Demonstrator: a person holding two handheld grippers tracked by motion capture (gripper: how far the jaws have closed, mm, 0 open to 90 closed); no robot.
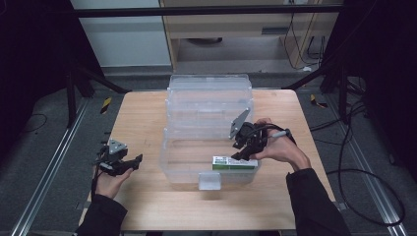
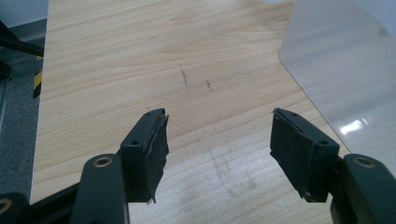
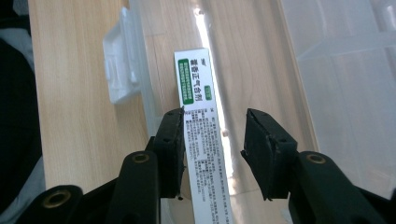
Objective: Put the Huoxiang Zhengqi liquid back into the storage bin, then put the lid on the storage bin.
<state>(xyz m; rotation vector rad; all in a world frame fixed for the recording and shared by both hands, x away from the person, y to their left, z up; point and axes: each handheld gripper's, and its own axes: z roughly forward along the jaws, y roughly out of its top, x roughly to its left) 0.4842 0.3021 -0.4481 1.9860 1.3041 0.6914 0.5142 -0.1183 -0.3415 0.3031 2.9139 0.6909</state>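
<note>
Clear plastic storage box (image 1: 211, 142) stands open in the middle of the wooden table (image 1: 142, 128), its latch (image 1: 209, 181) facing the near edge. Inside, along the front wall, lies a white and green carton (image 1: 235, 162). The right gripper (image 1: 239, 153) hangs over it; its jaws stand apart, the carton between them, one pad (image 3: 173, 140) beside its edge, the other clear. The left gripper (image 1: 132, 162) rests wide open over bare wood left of the box, with free room around.
</note>
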